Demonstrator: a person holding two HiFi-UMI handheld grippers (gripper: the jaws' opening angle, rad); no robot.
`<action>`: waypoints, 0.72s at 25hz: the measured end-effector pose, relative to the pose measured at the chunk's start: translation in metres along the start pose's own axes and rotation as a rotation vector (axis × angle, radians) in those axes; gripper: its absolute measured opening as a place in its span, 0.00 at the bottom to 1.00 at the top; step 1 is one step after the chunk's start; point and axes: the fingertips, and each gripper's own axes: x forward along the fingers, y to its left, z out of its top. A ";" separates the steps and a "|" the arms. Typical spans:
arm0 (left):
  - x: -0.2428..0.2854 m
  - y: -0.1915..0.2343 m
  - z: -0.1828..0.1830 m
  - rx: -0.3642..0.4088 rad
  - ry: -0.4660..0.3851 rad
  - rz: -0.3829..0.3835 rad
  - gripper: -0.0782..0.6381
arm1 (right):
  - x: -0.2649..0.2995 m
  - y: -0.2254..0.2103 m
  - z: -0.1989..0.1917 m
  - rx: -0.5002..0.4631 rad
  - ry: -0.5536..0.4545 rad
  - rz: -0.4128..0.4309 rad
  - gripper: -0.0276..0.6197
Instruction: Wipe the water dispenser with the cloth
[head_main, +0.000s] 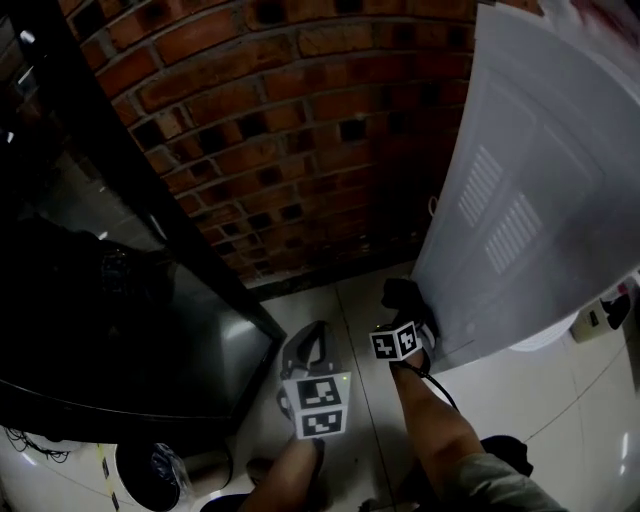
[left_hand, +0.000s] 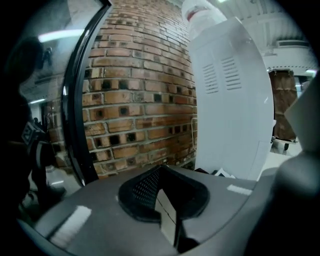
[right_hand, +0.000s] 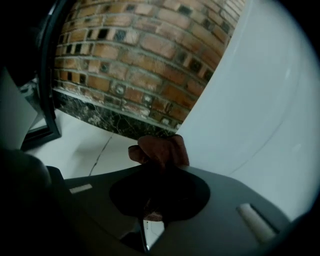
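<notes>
Cloth (right_hand: 160, 150): reddish-brown, bunched. It sticks out past the tips of the right tongs (right_hand: 159, 169), which are clenched on it. In the head view the cloth (head_main: 402, 293) reads as a dark wad at the low left corner of the water dispenser (head_main: 530, 180), close to the floor (head_main: 350, 300). It lies right at the white panel's edge and appears to touch it, though contact is not certain.

Water dispenser: tall white casing with two louvred vent patches (head_main: 500, 215) on the panel facing the camera. The right gripper view shows its plain white side (right_hand: 260, 110) filling the right half. The left gripper view shows the casing (left_hand: 230, 100) upright with a bottle (left_hand: 200, 12) on top.

Left tongs (left_hand: 161, 172): closed together, with nothing between them. They point toward the gap between wall and dispenser. In the head view the left tongs (head_main: 315, 332) hang over the floor, left of and apart from the right tongs (head_main: 408, 308), clear of the dispenser. The marker cube (head_main: 318, 408) faces up.

Surroundings:
- Brick wall (head_main: 300, 120) runs behind the dispenser, with a dark stone skirting (right_hand: 110, 120) at its foot.
- The floor is pale tile.
- A black-framed dark panel (head_main: 130, 300) stands at left.
- Both forearms (head_main: 440, 430) enter from the bottom edge.
</notes>
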 end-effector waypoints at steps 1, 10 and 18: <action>-0.003 -0.004 0.010 -0.008 -0.019 -0.006 0.11 | -0.013 -0.006 0.007 -0.011 -0.032 0.001 0.14; -0.085 -0.033 0.083 0.032 -0.109 -0.079 0.11 | -0.195 -0.058 0.102 -0.045 -0.403 0.022 0.14; -0.153 -0.025 0.165 0.000 -0.290 -0.092 0.11 | -0.417 -0.150 0.220 -0.293 -0.750 -0.151 0.14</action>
